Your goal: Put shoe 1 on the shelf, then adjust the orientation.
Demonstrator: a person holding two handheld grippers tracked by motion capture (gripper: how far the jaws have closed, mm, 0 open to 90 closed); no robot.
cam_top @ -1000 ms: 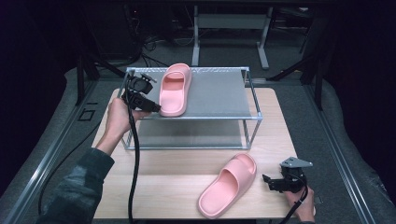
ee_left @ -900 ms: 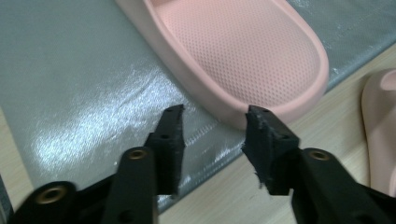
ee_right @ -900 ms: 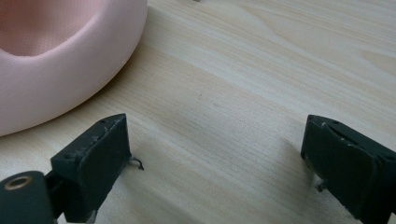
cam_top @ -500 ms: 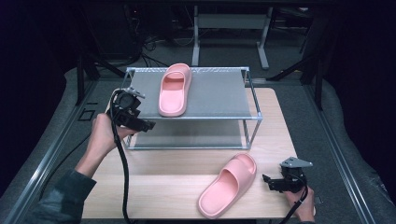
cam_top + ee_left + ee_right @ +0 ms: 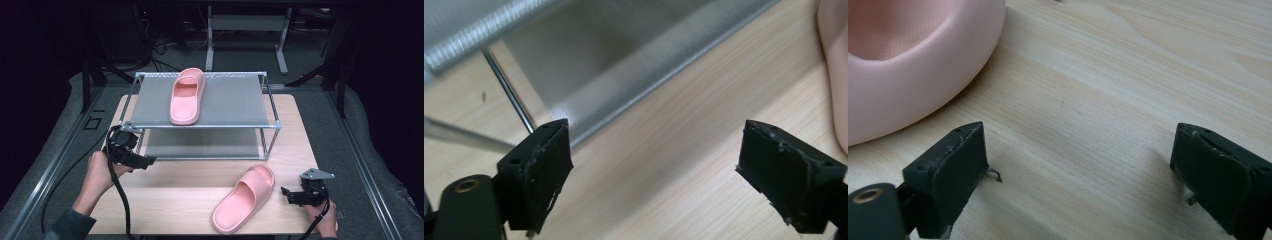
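One pink slipper (image 5: 186,96) lies on the top shelf of a metal rack (image 5: 227,102), toe toward the person. A second pink slipper (image 5: 245,197) lies on the wooden table (image 5: 170,200) in front of the rack, its side showing at the edge (image 5: 835,75) of the left gripper view. My left gripper (image 5: 146,161) is open and empty, low beside the rack's front left leg; its jaws (image 5: 654,175) stand wide over bare wood. My right gripper (image 5: 288,195) is open, just right of the table slipper (image 5: 903,65), not touching it.
The rack's lower shelf (image 5: 624,65) and a thin leg (image 5: 509,90) lie just ahead of the left jaws. Black cables trail from both grippers. Dark floor, rails and stand legs (image 5: 210,45) surround the table.
My left gripper has drawn back from the slipper on the top shelf, down and toward the person, and now sits at the rack's front left corner. The right gripper and both slippers have stayed put.
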